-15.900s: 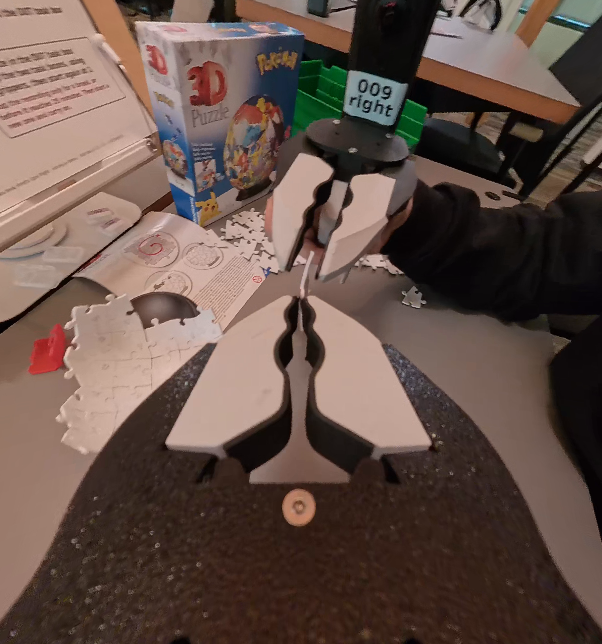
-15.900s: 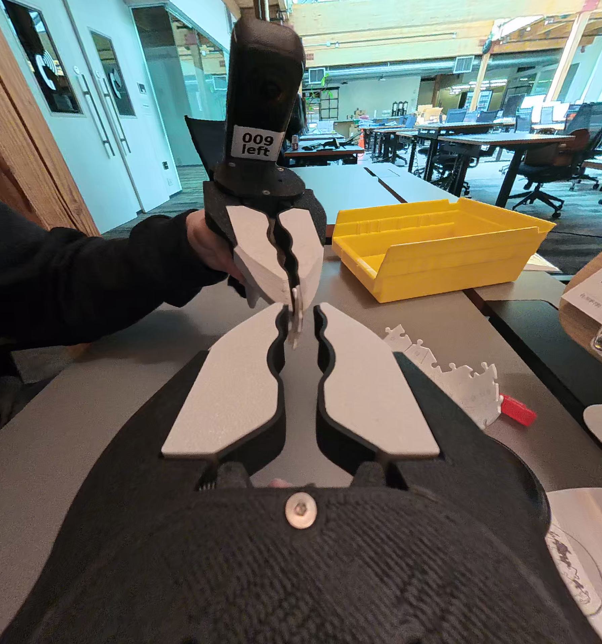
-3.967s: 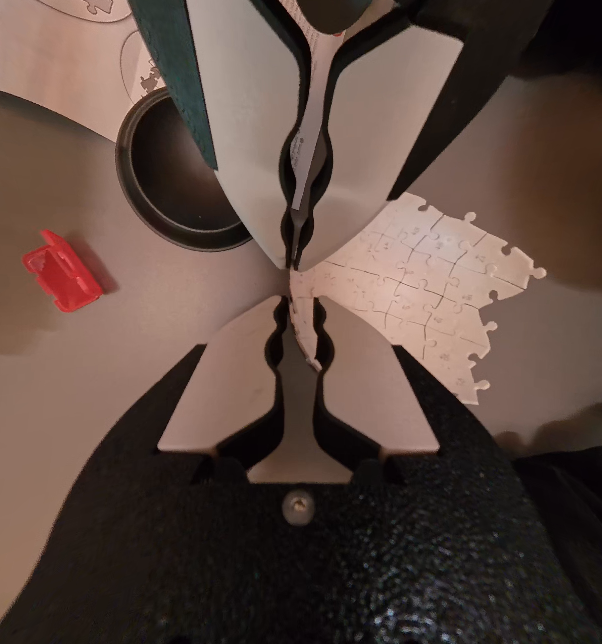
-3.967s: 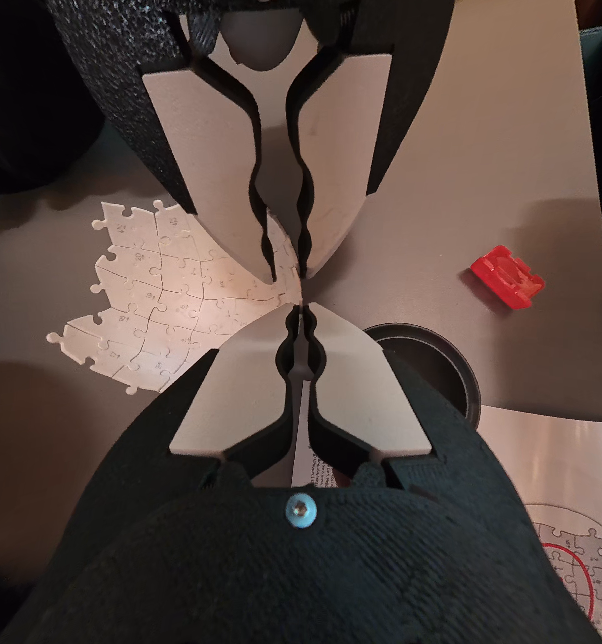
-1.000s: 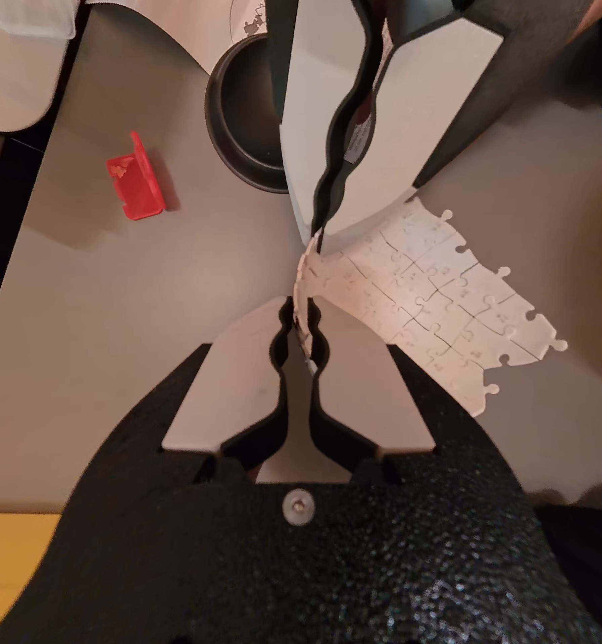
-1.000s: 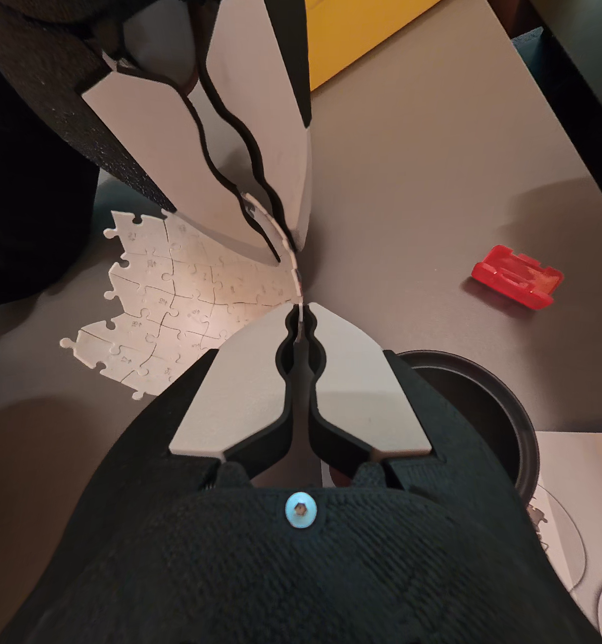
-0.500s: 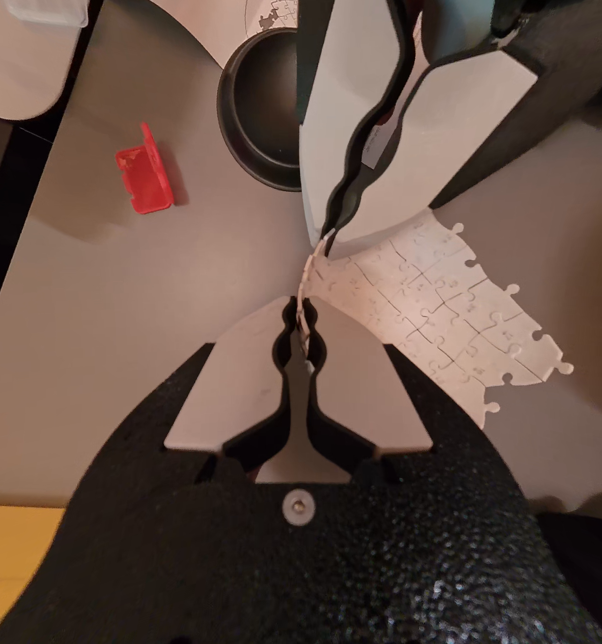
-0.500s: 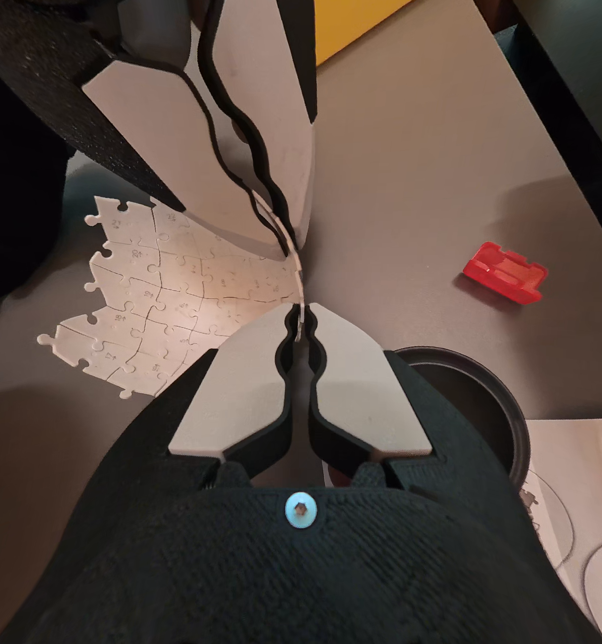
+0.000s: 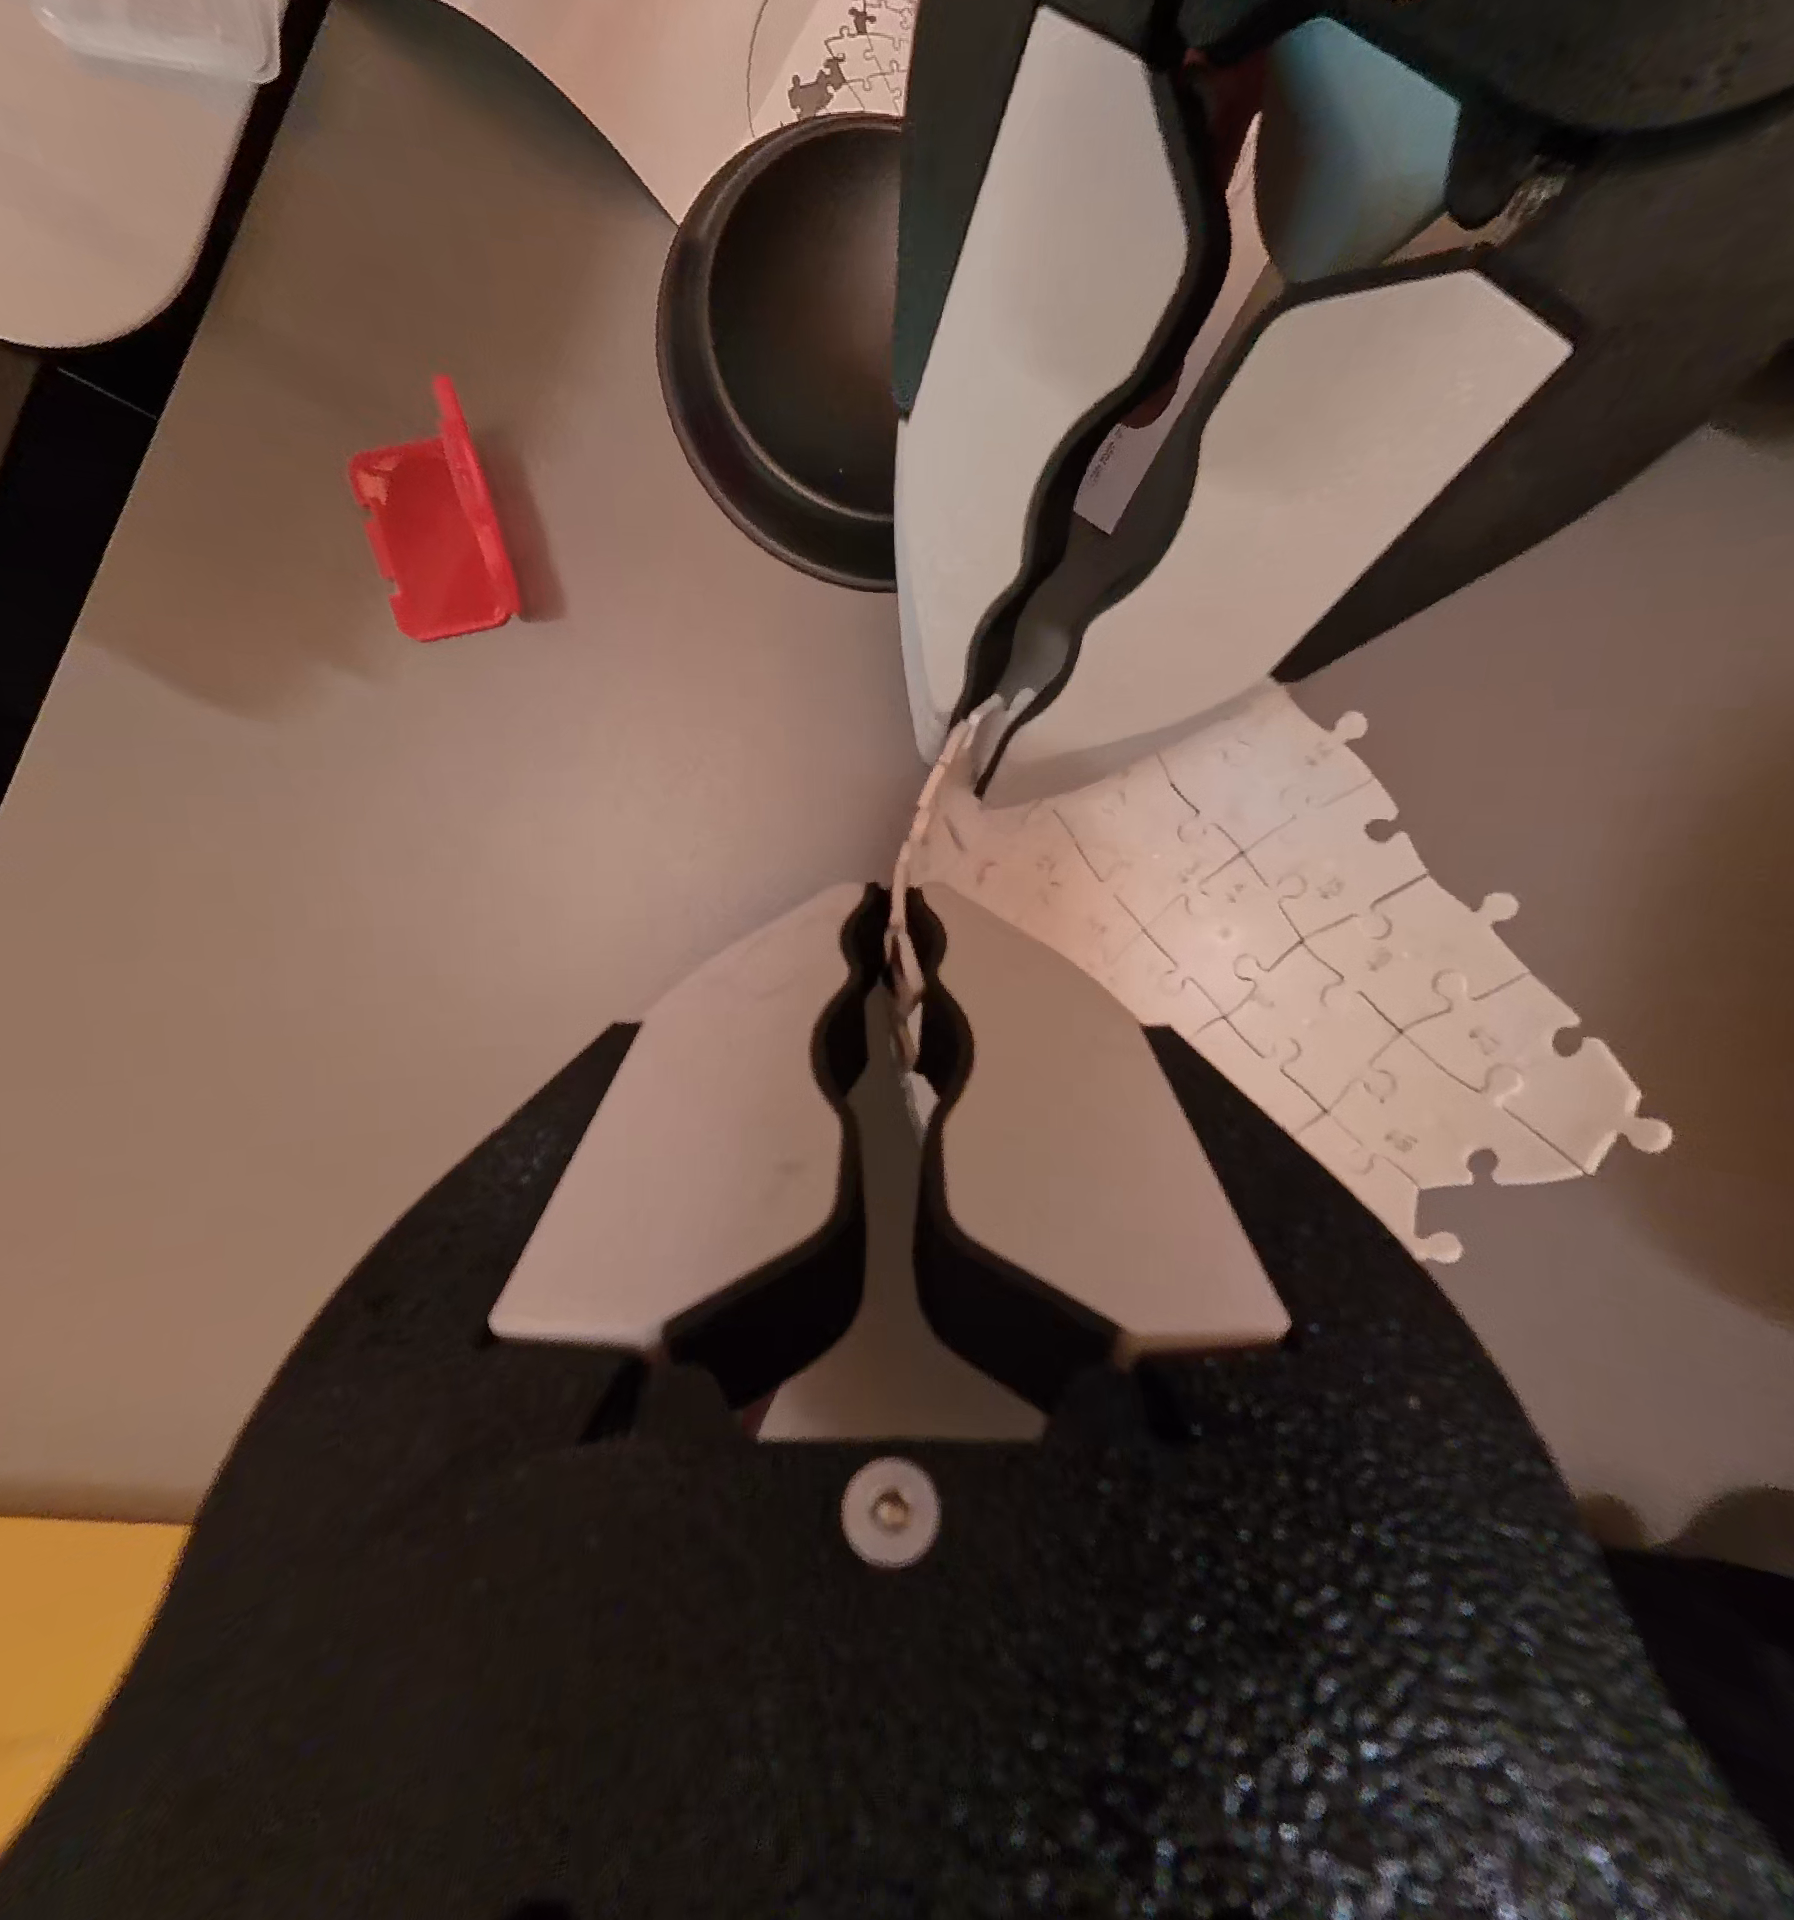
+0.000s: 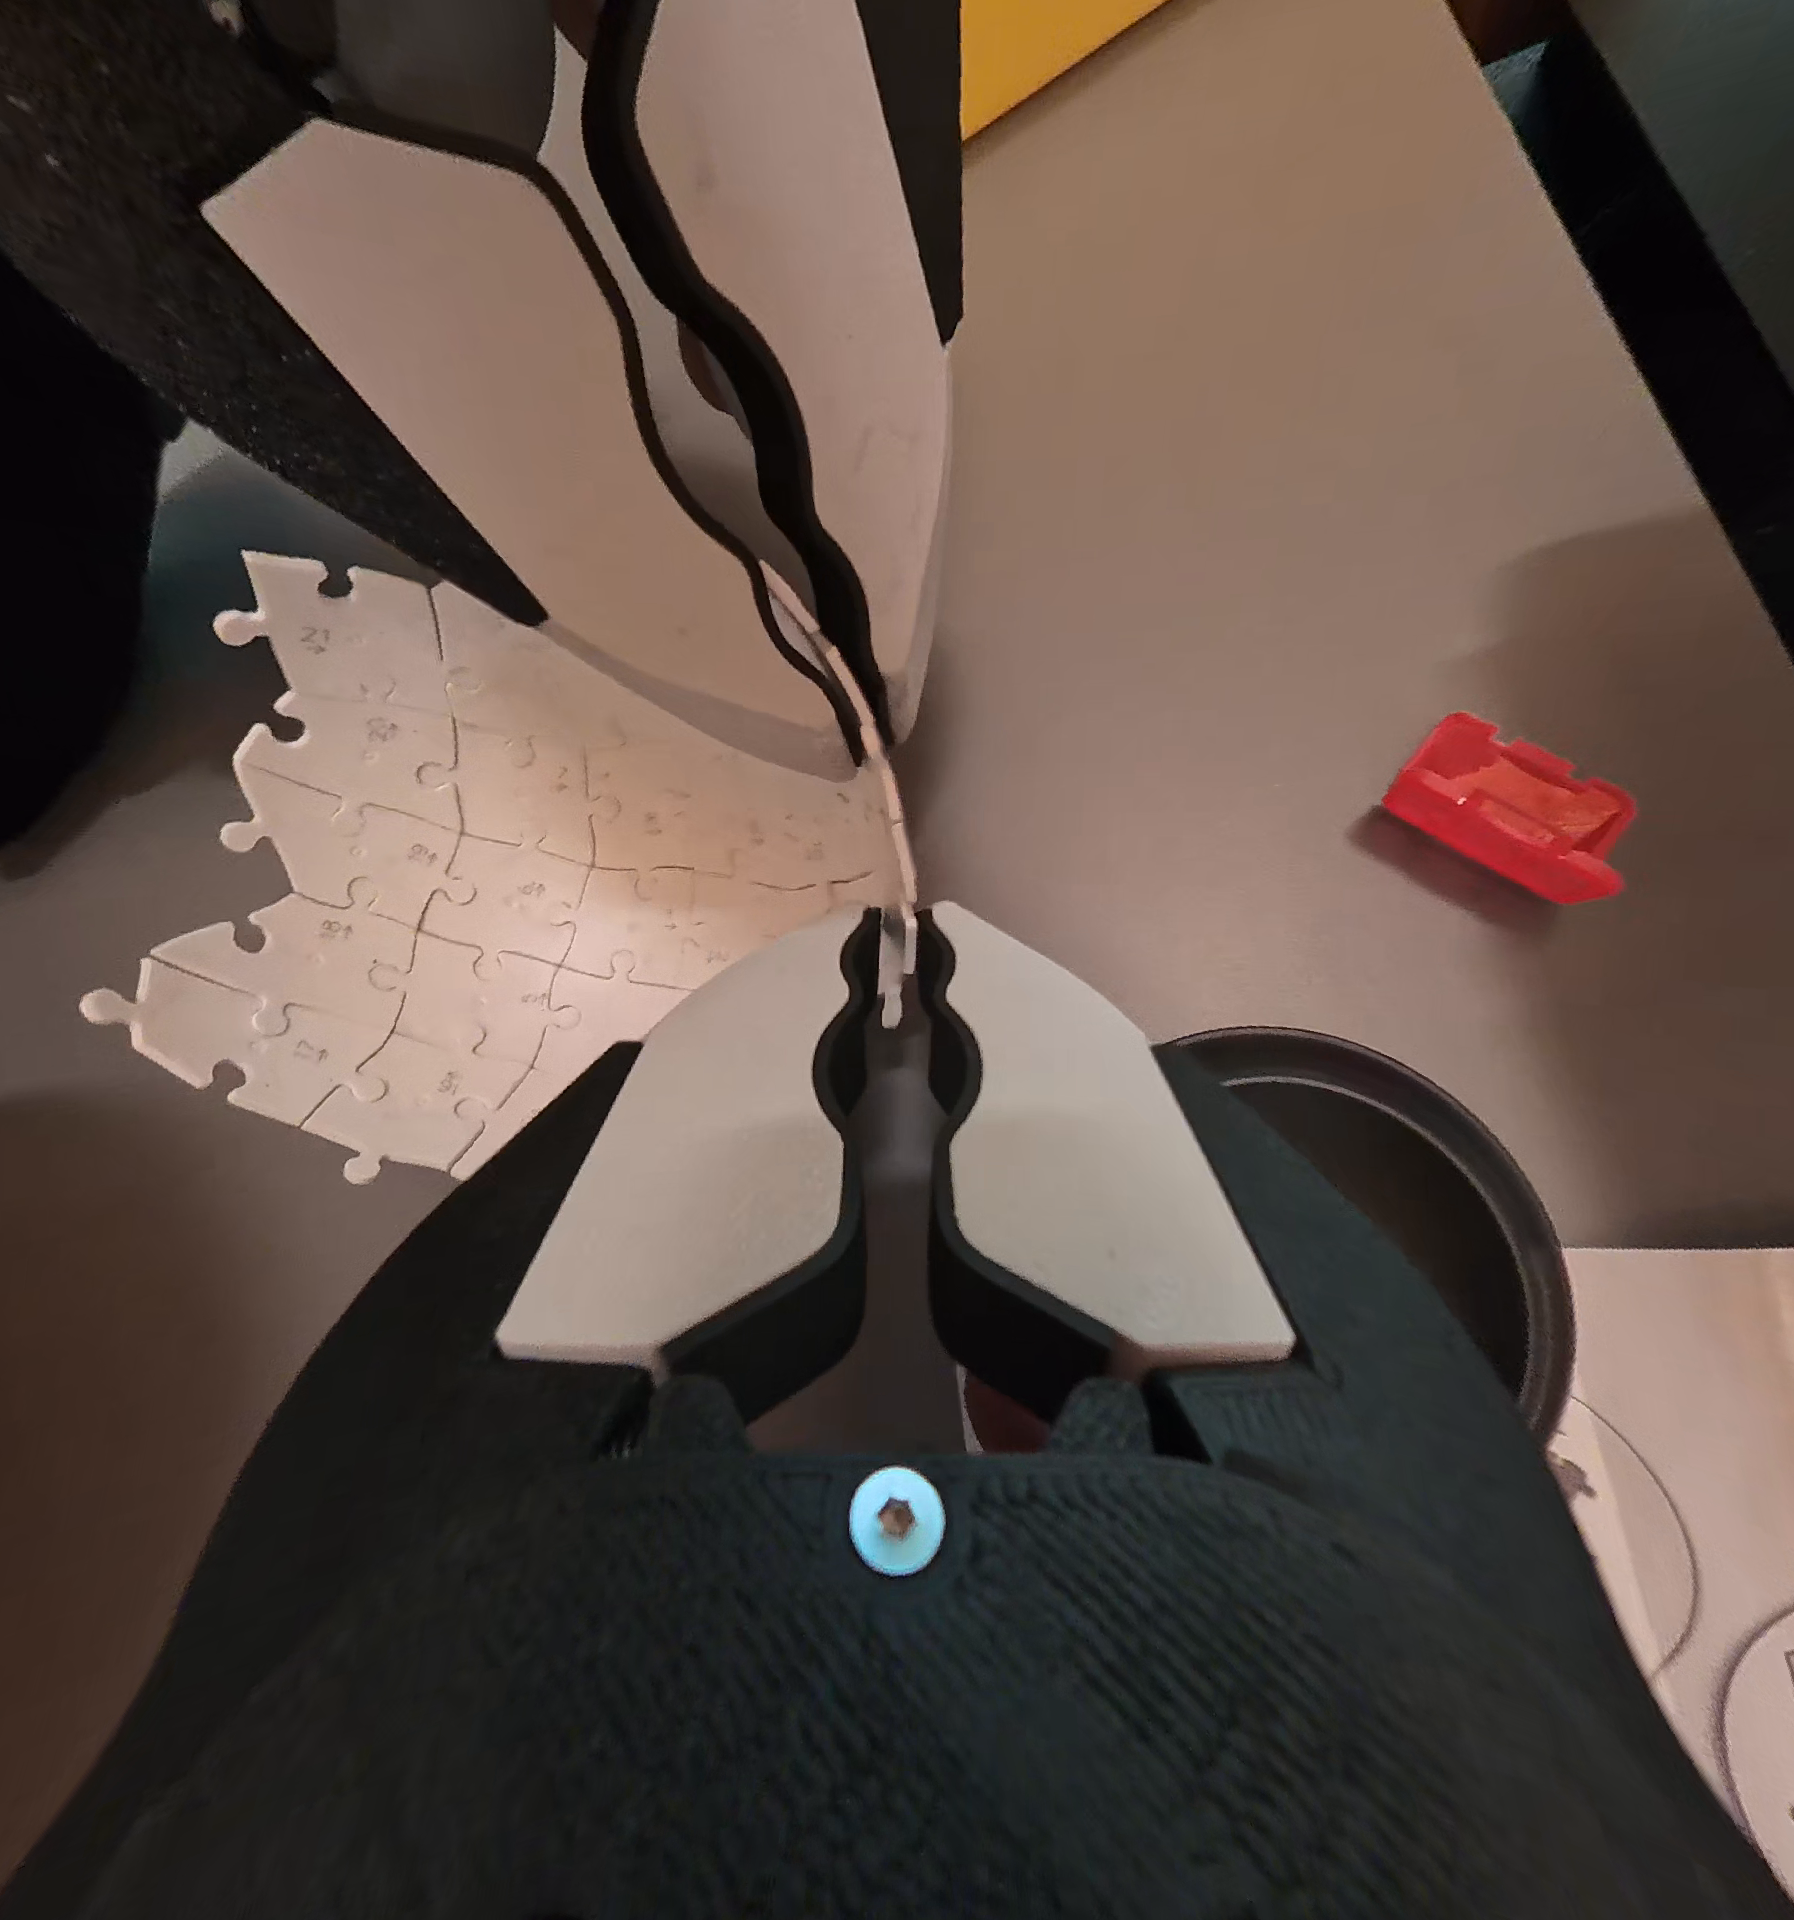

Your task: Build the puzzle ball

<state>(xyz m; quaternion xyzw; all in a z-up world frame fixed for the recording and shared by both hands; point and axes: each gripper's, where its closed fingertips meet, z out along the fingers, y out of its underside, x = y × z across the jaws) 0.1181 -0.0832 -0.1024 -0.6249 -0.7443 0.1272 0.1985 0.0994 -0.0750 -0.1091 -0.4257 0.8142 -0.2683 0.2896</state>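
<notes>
Left wrist view: left gripper [image 9: 898, 940] pinching the near raised edge of the curved puzzle panel [image 9: 1319, 966], right gripper [image 9: 986, 743] clamped on the far end, edge running between them.

My left gripper [image 9: 898, 914] pinches the edge of the white puzzle sheet [image 9: 1288, 956]; my right gripper [image 9: 986, 748] grips the same edge just above. Black ring [image 9: 758, 364] and red clip [image 9: 436, 540] lie on the desk [image 9: 405, 935].
</notes>
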